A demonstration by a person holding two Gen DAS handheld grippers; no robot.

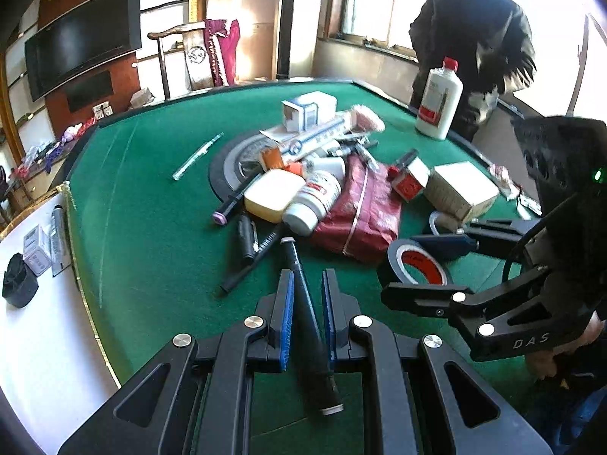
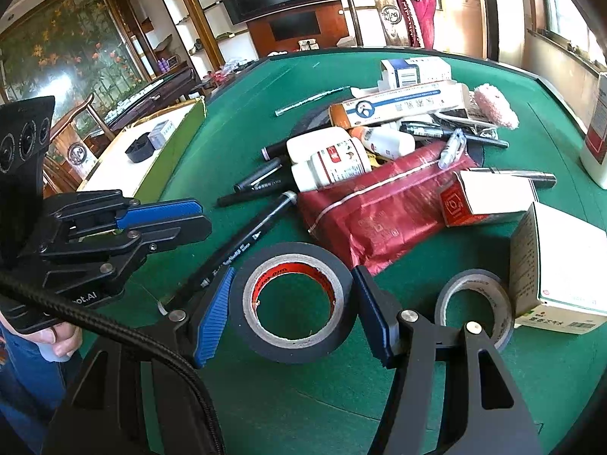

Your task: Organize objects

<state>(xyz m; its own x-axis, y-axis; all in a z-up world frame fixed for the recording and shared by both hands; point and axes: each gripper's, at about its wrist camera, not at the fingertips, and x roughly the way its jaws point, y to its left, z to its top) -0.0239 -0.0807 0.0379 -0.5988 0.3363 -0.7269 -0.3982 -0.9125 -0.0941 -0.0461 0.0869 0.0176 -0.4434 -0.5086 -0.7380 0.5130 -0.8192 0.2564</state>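
Left wrist view: left gripper (image 1: 308, 311) clamped on a black pen (image 1: 309, 326); right gripper (image 2: 292, 303) hugging black tape roll (image 2: 294, 299).

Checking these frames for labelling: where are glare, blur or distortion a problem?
Left wrist view: the window is blown out, the person beside it is backlit and smeared, and the table edge bows from the fisheye. Right wrist view: glare whitens the wall picture; the black tape is sharp.

wall: dark TV (image 1: 83, 34) | window (image 1: 370, 0): bright daylight | furniture: wooden chair (image 2: 373, 7)
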